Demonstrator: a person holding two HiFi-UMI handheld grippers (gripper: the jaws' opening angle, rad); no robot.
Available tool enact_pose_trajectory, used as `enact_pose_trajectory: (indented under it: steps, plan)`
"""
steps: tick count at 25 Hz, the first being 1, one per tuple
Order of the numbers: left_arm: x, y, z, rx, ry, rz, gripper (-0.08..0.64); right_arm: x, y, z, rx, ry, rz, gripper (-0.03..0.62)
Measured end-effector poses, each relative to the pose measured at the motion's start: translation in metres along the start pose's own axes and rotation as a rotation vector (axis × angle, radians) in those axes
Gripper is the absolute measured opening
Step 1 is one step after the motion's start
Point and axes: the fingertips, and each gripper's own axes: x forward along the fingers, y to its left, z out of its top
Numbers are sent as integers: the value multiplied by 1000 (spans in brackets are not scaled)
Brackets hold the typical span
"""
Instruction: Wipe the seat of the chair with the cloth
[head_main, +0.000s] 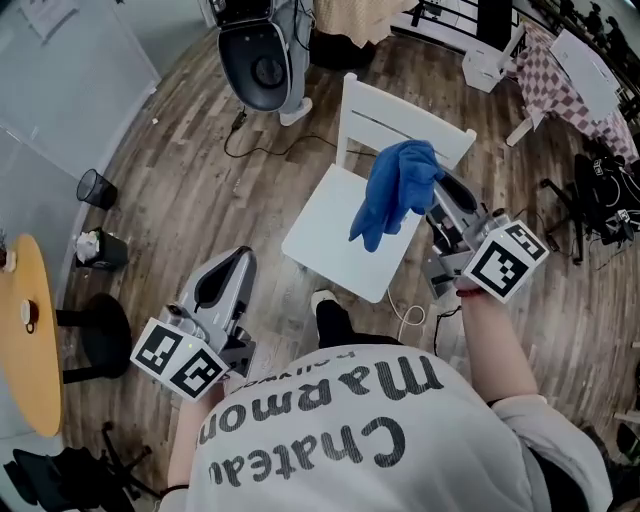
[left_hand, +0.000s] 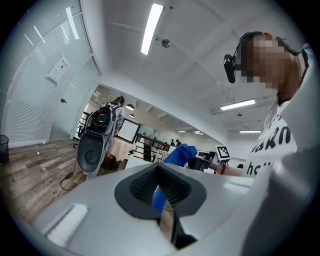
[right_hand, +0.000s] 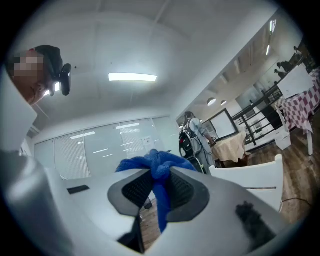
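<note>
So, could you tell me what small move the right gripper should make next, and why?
Probably lower the right gripper until the blue cloth rests flat on the white chair seat: its jaws are shut on the cloth, which hangs above the seat, seemingly not yet pressed down.

- Wood floor (head_main: 190, 200), with a white chair (head_main: 325, 230) standing mid-room.
- Black bin (head_main: 96, 188) at left.
- White cable (head_main: 408, 320) looped just beside the chair's front corner.
</note>
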Motion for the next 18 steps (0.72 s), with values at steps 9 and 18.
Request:
enact_pose_trajectory:
  steps: [9,18]
  plan:
    - [91,101,-6,-38,130,22,3,109,-97,-49,8,120,-63,84]
    - [140,168,-37,-90,201,44,3,182,-180,-135,-32,281,-145,84]
